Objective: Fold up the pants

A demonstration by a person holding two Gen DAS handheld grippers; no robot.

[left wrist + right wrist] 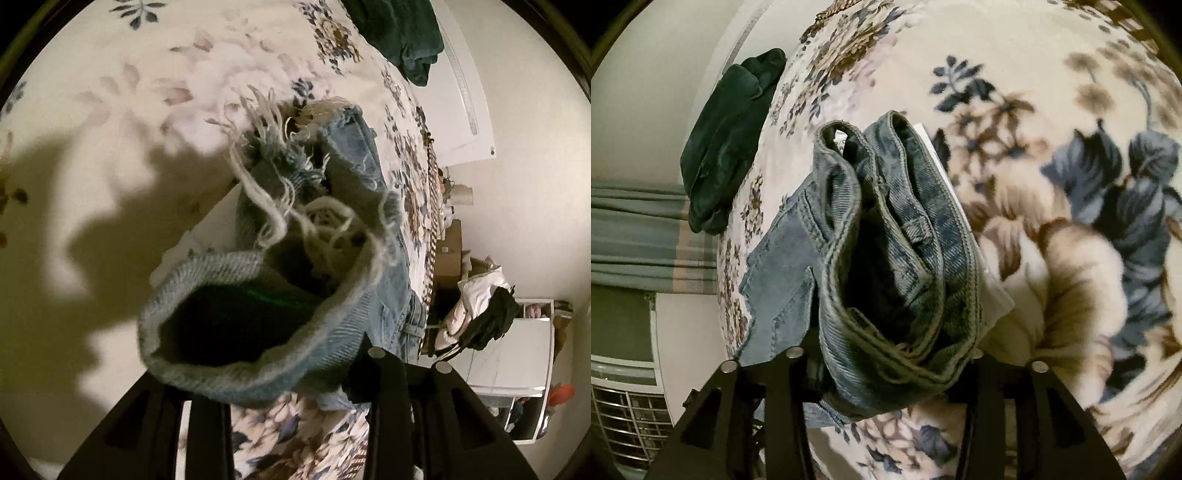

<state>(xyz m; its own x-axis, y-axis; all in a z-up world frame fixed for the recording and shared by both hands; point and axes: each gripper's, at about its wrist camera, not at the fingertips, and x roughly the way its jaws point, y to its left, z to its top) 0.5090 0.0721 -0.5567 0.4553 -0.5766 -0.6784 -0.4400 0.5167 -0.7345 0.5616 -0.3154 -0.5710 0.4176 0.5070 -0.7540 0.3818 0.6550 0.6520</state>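
Floral bedding (pixel 1052 92) carries the blue jeans (pixel 886 240), their frayed leg hems (pixel 280 206) clamped in the left gripper (pixel 295 373) and the bunched waistband (pixel 905 302) clamped in the right gripper (pixel 886 369), while a dark green garment (pixel 731 140) lies at the bed's edge.
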